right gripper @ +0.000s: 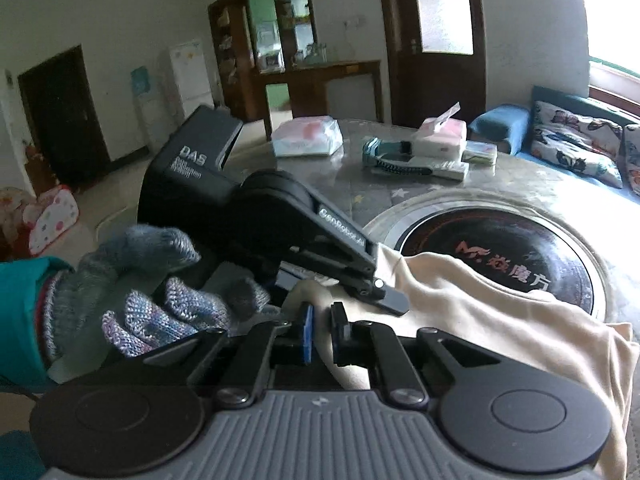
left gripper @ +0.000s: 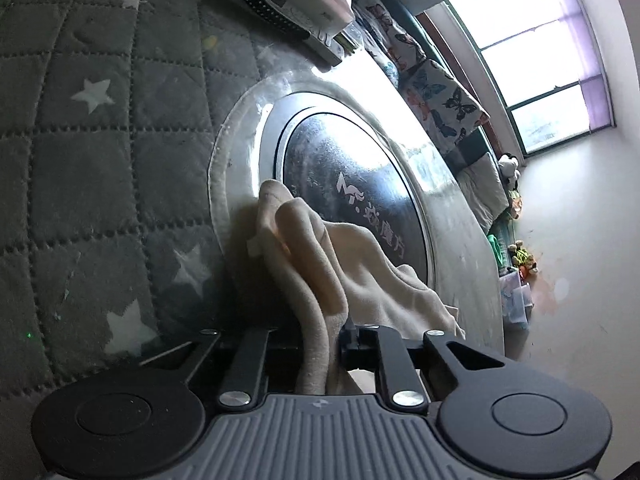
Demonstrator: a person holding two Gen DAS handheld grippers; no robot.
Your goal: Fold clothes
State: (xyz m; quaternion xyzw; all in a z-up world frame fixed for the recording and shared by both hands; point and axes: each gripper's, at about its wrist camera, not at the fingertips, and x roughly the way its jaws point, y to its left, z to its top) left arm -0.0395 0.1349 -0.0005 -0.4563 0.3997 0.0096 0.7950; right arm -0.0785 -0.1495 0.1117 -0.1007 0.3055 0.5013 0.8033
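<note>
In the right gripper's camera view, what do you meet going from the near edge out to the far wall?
Right gripper pinching the cream garment → black round hob → tissue pack → wooden cabinet.

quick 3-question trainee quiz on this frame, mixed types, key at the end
1. True or false: the left gripper is shut on the cream garment.
2. In the right wrist view, what covers the hand holding the other gripper? A) bare skin B) knitted glove C) rubber glove
3. Fill in: the garment partly overlaps the round black ____ set in the table.

Key: 1 true; 2 B; 3 plate. Both the left gripper and the right gripper pinch the cloth.
</note>
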